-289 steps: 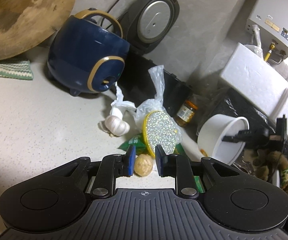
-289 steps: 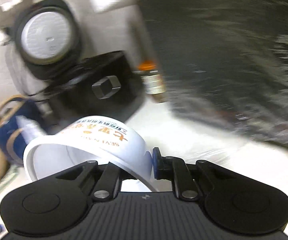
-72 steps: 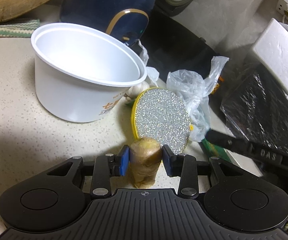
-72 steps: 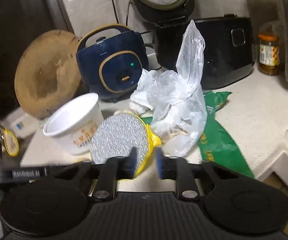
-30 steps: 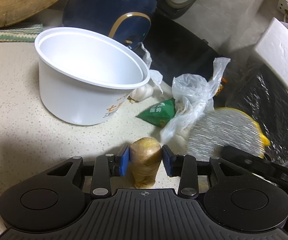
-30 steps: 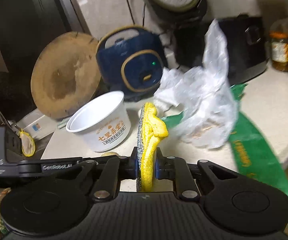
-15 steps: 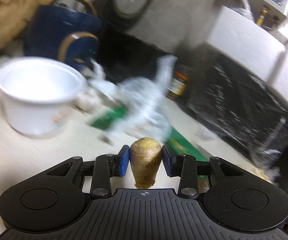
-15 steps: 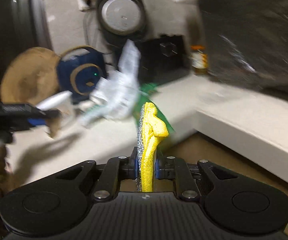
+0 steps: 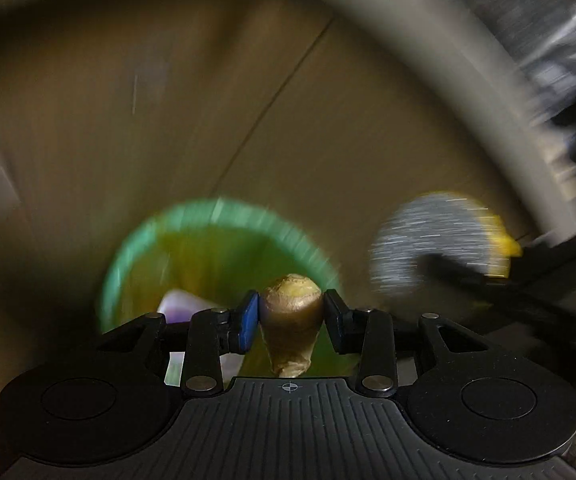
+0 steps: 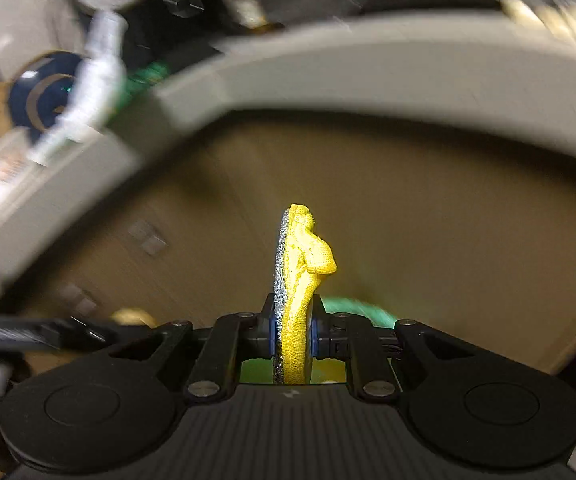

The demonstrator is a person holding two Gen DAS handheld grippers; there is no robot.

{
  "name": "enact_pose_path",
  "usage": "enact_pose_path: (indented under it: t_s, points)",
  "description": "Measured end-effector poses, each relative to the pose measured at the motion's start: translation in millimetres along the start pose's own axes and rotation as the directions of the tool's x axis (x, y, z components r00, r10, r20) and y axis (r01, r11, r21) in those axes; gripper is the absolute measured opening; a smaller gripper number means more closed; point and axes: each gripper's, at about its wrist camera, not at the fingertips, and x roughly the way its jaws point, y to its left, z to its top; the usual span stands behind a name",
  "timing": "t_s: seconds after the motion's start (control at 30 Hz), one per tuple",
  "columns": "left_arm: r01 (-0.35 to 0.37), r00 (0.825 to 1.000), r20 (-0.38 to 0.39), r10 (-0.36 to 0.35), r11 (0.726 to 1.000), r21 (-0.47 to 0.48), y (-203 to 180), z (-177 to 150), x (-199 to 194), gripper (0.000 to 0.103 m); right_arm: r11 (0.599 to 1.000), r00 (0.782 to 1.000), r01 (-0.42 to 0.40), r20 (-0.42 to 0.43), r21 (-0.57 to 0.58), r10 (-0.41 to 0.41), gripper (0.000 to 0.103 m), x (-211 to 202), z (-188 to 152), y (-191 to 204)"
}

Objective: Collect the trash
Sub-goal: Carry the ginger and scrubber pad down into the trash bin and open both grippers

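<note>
Ginger (image 9: pixel 291 312) clamped by left tool (image 9: pixel 291 316); right tool (image 10: pixel 292 338) pinches scrubber (image 10: pixel 298 280) edge-on.

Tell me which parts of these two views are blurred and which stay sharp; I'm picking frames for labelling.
Left wrist view: green-rimmed bin and floor smeared; left hand-held gripper and its ginger piece crisp. Right wrist view: counter edge streaked; right hand-held gripper and yellow scrubber sharp.

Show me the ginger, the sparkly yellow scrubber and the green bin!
ginger (image 9: pixel 291 312): left wrist view, on its knobbly top between the fingers.
sparkly yellow scrubber (image 10: pixel 300 280): right wrist view, on its yellow edge.
green bin (image 9: pixel 223 210): left wrist view, on its blurred rim.
</note>
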Motion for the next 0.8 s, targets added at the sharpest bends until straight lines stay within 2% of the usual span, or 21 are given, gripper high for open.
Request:
enact_pose_path:
  t_s: [0.13, 0.3, 0.4, 0.57, 0.7, 0.8]
  points:
    - [-0.051, 0.988, -0.152, 0.041, 0.997, -0.061, 22, -15, 83, 0.040, 0.995, 0.997, 0.049, -0.064, 0.083, -0.044, 0.014, 13, -43, -29]
    - [-0.063, 0.970, -0.242, 0.036, 0.993, -0.103, 35, -19, 162, 0.039, 0.990, 0.986, 0.129, -0.109, 0.050, -0.123, 0.014, 31, -74, -47]
    - [-0.098, 0.954, -0.296, 0.053, 0.985, -0.140, 44, -20, 194, 0.038, 0.988, 0.984, 0.119, -0.143, 0.098, -0.105, 0.014, 44, -83, -57]
    - [-0.071, 0.974, -0.226, 0.027, 0.979, -0.189, 59, -25, 180, 0.038, 0.987, 0.978, 0.125, -0.180, 0.105, -0.105, 0.014, 60, -89, -63]
    - [-0.070, 0.991, -0.122, 0.057, 0.992, -0.103, 63, -27, 137, 0.038, 0.989, 0.972, 0.121, -0.214, 0.090, -0.099, 0.014, 76, -86, -61]
    - [-0.081, 0.996, -0.041, 0.079, 0.995, -0.050, 66, -34, 104, 0.038, 0.993, 0.959, 0.090, -0.277, 0.071, -0.067, 0.015, 103, -85, -53]
